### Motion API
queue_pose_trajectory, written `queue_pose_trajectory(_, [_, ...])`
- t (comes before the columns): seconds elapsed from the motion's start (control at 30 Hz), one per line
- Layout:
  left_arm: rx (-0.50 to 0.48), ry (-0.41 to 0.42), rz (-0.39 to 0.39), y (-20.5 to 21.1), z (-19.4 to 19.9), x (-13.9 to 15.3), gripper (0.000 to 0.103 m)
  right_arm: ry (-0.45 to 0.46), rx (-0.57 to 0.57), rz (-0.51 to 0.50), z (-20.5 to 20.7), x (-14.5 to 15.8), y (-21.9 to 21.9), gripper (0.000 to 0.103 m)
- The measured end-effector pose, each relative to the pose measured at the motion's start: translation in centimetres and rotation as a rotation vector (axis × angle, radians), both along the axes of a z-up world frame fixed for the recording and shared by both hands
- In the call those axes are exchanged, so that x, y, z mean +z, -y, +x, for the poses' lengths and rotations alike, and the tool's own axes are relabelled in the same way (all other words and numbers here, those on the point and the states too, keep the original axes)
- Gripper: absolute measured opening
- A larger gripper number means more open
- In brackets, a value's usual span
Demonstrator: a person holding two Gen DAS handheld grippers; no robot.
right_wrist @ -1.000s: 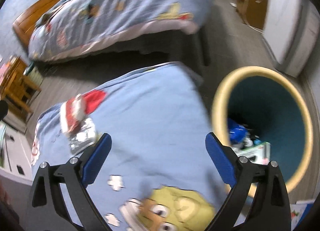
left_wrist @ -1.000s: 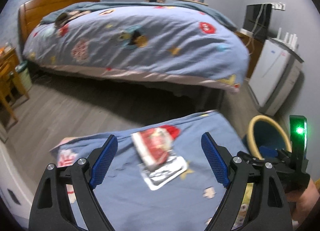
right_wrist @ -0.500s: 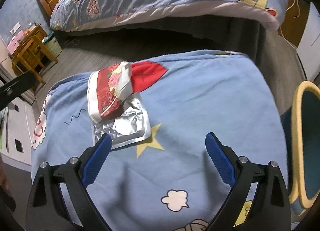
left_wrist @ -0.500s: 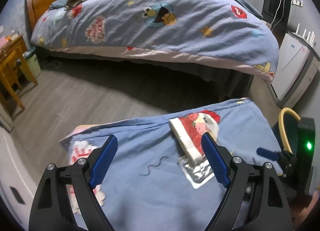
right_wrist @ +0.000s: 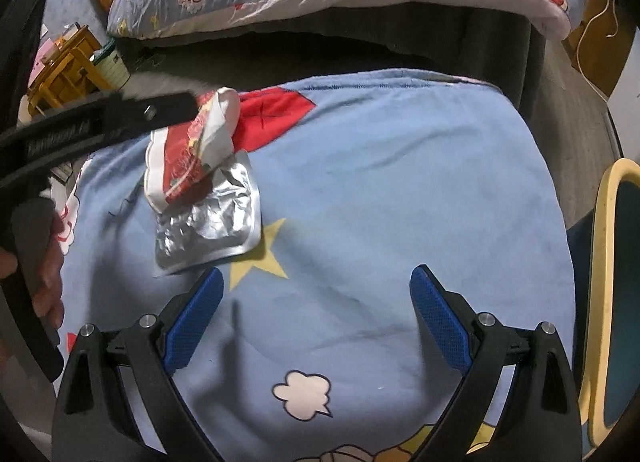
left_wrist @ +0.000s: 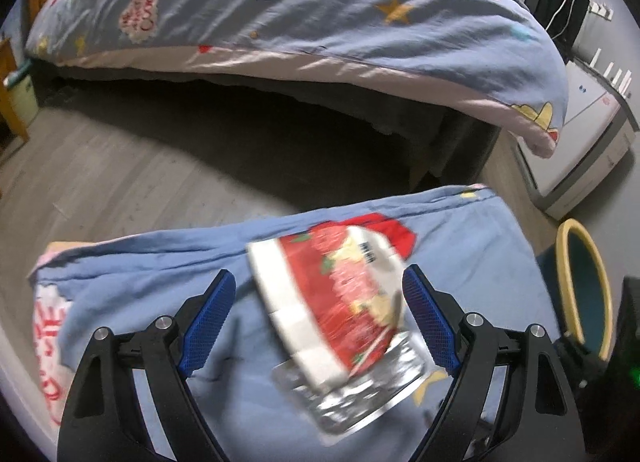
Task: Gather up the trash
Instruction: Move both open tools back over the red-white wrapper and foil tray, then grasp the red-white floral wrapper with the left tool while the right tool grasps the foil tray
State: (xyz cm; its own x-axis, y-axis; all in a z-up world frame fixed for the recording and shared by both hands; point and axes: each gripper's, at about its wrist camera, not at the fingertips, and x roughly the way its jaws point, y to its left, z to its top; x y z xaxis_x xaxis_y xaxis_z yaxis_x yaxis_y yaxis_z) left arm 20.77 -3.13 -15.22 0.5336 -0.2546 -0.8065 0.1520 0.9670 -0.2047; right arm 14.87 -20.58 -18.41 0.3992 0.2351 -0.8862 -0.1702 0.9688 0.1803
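Two wrappers, red wrapper (left_wrist: 340, 302) atop foil pouch (left_wrist: 360, 394), between the wide left gripper (left_wrist: 318, 322) jaws, seemingly untouched; long axis slants toward the right jaw. Right gripper (right_wrist: 316, 318) wide, empty; its view shows pouch ahead-left, bin (right_wrist: 604, 302) right.

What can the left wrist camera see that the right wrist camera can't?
Only the left wrist view shows the white cabinet against the wall and the barcode on the red snack wrapper, which sits between the open left gripper. Only the right wrist view shows the wooden chair, a cloud print on the cover, the hand holding the left gripper, and the open right gripper with nothing in it. Both show the wrapper, the silver foil pouch under it, the yellow-rimmed bin and the bed.
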Motion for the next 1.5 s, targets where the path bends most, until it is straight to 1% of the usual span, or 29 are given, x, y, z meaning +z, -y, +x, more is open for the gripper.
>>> queue_pose_trajectory(0.07, [-0.005, -0.016, 0.004, 0.7, 0.5, -0.4, 0.092, -0.005, -0.001, 0.005, 0.0, -0.1, 0.2, 0.093])
queue_pose_trajectory(0.17, [-0.011, -0.039, 0.024, 1.7, 1.1, -1.1, 0.092, -0.004, 0.001, 0.009, 0.2, -0.3, 0.2, 0.093])
queue_pose_trajectory(0.2, [-0.016, -0.058, 0.029, 1.9, 1.3, -1.5, 0.092, -0.002, 0.003, 0.008, 0.1, -0.3, 0.1, 0.093])
queue_pose_trajectory(0.23, [-0.018, -0.064, 0.036, 1.9, 1.3, -1.6, 0.086, 0.000, 0.004, 0.008, 0.1, -0.3, 0.1, 0.093])
queue_pose_trajectory(0.27, [-0.018, -0.066, 0.052, 1.8, 1.3, -1.8, 0.085, 0.001, 0.006, 0.011, 0.1, -0.2, 0.1, 0.093])
queue_pose_trajectory(0.4, [-0.027, -0.053, 0.083, 0.8, 0.8, -1.5, 0.084, 0.006, 0.010, 0.025, 0.1, -0.3, -0.6, 0.093])
queue_pose_trajectory(0.47, [-0.029, -0.046, 0.087, 0.1, 0.7, -1.2, 0.083, 0.008, 0.018, 0.033, 0.2, -0.2, -1.1, 0.093])
queue_pose_trajectory(0.6, [-0.016, -0.010, 0.142, -2.0, 0.2, -0.2, 0.083, 0.040, 0.050, 0.041, 0.3, 0.4, -2.8, 0.093])
queue_pose_trajectory(0.7, [0.000, 0.008, 0.180, -3.6, 0.0, 0.3, 0.083, 0.062, 0.082, 0.024, 0.3, 0.4, -4.3, 0.093])
queue_pose_trajectory(0.83, [0.020, -0.001, 0.191, -5.5, -0.4, 0.0, 0.083, 0.082, 0.127, -0.004, 0.5, 0.2, -6.5, 0.093])
queue_pose_trajectory(1.0, [0.025, -0.006, 0.206, -7.0, -0.7, -0.5, 0.083, 0.089, 0.149, -0.038, 1.0, -0.6, -8.5, 0.093])
queue_pose_trajectory(1.1, [0.025, -0.003, 0.216, -7.6, -0.9, -0.7, 0.083, 0.106, 0.148, -0.068, 1.4, -0.9, -9.6, 0.096])
queue_pose_trajectory(1.2, [0.030, -0.007, 0.215, -8.2, -1.1, -0.9, 0.083, 0.126, 0.160, -0.118, 1.5, -1.2, -10.7, 0.098])
queue_pose_trajectory(1.27, [0.034, -0.012, 0.214, -8.5, -1.1, -1.1, 0.083, 0.144, 0.173, -0.148, 1.4, -1.4, -11.1, 0.098])
queue_pose_trajectory(1.4, [0.030, -0.013, 0.223, -8.3, -1.2, -1.2, 0.083, 0.147, 0.161, -0.151, 1.5, -1.2, -10.7, 0.097])
queue_pose_trajectory(1.5, [0.020, -0.009, 0.226, -7.8, -1.3, -0.9, 0.083, 0.153, 0.137, -0.152, 1.6, -0.7, -9.6, 0.097])
